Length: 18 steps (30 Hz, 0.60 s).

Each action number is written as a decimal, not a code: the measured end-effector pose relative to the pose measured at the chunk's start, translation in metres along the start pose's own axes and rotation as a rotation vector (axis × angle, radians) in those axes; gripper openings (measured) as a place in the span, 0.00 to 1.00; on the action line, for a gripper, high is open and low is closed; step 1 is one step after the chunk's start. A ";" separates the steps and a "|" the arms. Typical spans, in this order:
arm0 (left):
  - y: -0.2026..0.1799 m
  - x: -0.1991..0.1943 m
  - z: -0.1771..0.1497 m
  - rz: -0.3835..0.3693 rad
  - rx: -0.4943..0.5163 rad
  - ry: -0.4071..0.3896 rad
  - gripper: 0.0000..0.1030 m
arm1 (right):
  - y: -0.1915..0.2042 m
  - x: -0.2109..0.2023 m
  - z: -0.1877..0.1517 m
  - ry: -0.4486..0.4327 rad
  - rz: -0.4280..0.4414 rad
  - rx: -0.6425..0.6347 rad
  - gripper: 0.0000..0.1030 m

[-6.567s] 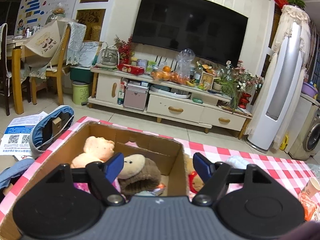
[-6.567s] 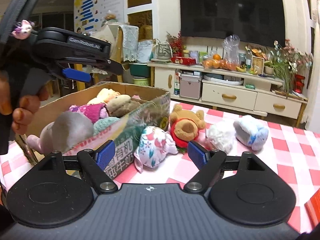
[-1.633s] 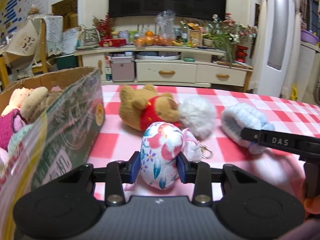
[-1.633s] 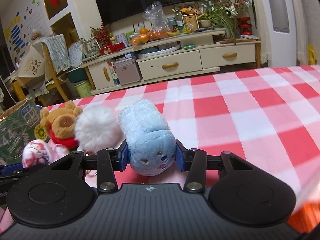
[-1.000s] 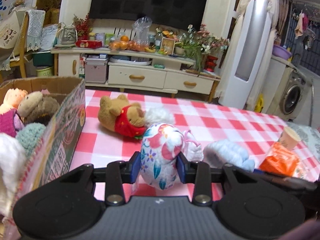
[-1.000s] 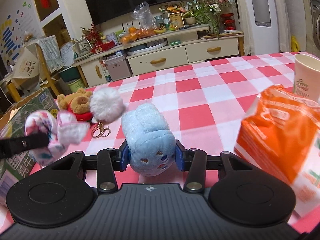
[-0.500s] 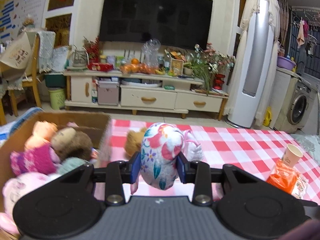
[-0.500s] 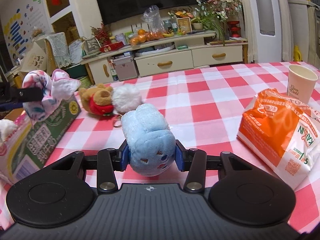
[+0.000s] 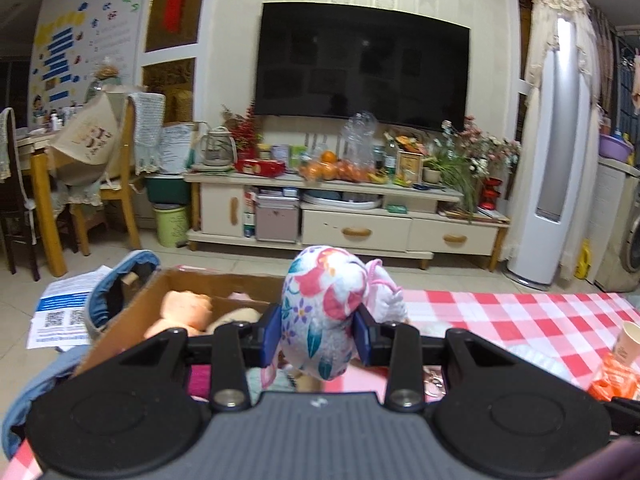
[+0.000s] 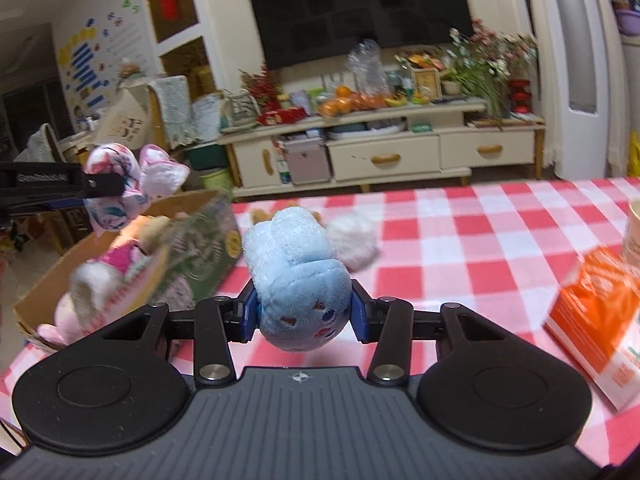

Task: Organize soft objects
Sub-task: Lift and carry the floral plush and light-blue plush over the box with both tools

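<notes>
My left gripper (image 9: pixel 318 330) is shut on a floral plush toy (image 9: pixel 324 312) and holds it in the air above the cardboard box (image 9: pixel 208 282), which holds several soft toys. The floral toy also shows at the left of the right wrist view (image 10: pixel 120 184), over the box (image 10: pixel 192 248). My right gripper (image 10: pixel 304 314) is shut on a light blue plush toy (image 10: pixel 298 276), lifted above the red checked tablecloth (image 10: pixel 480 248). A white fluffy ball (image 10: pixel 354 242) and a partly hidden brown bear (image 10: pixel 260 214) lie on the cloth beside the box.
An orange packet (image 10: pixel 596 304) and a paper cup (image 10: pixel 634 232) stand at the right of the table. Beyond the table are a TV cabinet (image 9: pixel 344 220), a tall air conditioner (image 9: pixel 556 140) and a chair (image 9: pixel 92 184) at left.
My left gripper has carried the floral toy up and left, over the box. My right gripper has lifted the blue toy and swung it left toward the box.
</notes>
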<state>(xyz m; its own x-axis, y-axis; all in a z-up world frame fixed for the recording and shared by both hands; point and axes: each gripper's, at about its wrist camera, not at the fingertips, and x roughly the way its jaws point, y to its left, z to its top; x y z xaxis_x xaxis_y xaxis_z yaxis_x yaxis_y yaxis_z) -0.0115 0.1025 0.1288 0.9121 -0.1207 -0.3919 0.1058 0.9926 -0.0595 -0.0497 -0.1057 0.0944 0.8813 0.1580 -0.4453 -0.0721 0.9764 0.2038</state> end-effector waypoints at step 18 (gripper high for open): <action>0.076 0.015 0.013 0.147 -0.128 0.007 0.35 | 0.101 0.056 0.048 -0.014 0.174 -0.121 0.54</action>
<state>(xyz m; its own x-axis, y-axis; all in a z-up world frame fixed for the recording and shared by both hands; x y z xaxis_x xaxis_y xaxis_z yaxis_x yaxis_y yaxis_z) 0.0151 0.1763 0.1307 0.9110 0.0254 -0.4117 -0.0805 0.9899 -0.1170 0.0145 -0.0050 0.1322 0.8570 0.3249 -0.4001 -0.2788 0.9451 0.1703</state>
